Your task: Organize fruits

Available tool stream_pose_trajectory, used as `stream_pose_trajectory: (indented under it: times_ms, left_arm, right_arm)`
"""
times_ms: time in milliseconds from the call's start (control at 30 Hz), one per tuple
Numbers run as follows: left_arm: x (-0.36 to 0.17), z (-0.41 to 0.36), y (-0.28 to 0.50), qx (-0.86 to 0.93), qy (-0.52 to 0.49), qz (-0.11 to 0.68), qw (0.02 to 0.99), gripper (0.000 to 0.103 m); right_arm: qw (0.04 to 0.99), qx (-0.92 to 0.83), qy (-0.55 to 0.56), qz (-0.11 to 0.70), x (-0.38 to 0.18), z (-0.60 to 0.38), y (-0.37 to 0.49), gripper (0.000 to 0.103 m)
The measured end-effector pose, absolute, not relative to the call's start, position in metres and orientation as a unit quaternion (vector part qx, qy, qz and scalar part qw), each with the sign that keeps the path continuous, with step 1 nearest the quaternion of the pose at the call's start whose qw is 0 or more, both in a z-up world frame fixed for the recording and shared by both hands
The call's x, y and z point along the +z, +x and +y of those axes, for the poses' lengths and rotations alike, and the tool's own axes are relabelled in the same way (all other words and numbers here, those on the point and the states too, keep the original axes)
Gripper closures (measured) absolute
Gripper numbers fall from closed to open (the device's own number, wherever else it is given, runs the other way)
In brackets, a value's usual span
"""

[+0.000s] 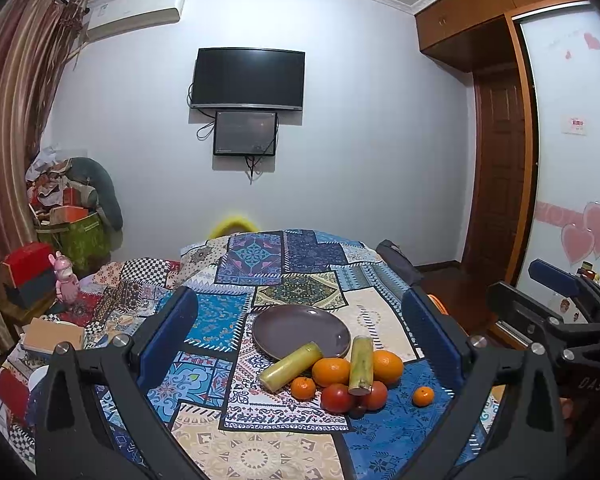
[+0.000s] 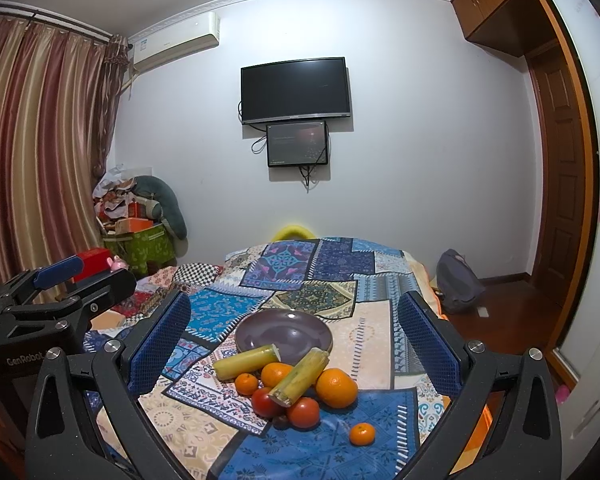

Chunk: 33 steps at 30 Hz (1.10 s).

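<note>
- Orange and red fruits (image 2: pixel 300 392) lie in a heap on the patchwork cloth (image 2: pixel 204 436), touching the near rim of the empty purple plate (image 2: pixel 284 334).
- Both the left gripper (image 1: pixel 300 340) and the right gripper (image 2: pixel 296 344) are wide open and empty.
- Heap lies straight ahead of both; neither looks clearly nearer.

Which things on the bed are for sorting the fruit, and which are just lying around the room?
For the job:
round purple plate
two yellow-green sugarcane pieces
two big oranges
two small tangerines
two red tomatoes
left claw and right claw, both open

Just lying about:
black wall television
grey backpack
green storage box
</note>
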State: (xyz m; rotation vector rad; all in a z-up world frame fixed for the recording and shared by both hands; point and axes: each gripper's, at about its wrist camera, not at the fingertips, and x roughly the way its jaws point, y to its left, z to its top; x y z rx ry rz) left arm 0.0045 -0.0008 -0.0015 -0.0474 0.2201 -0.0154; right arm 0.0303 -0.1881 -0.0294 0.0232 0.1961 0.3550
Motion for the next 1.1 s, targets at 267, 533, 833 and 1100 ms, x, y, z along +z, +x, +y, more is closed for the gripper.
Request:
stream_pose_trajectory:
  times_ms: [267,533,833,1100]
  left_arm:
    - [-0.004,-0.002,0.006,-0.015,-0.023,0.111,0.993,0.0]
    - [-0.011,-0.006,0.02,-0.036,-0.028,0.136,0.99,0.001]
    - [-0.042,-0.016,0.068,-0.042,-0.027,0.213,0.976,0.028]
    - [-0.086,-0.012,0.122,-0.046,-0.04,0.306,0.95,0.043]
  right_arm:
    - [0.979,0.175,0.014,0.104,-0.034,-0.191,0.036,0.0]
    - [0.972,0.186,0.028,0.143,-0.049,-0.202,0.056,0.0]
    - [0.965,0.171,-0.001,0.197,-0.076,-0.214,0.084,0.015]
    - [0.945,0.184,0.013,0.271,-0.103,-0.226,0.121,0.031]
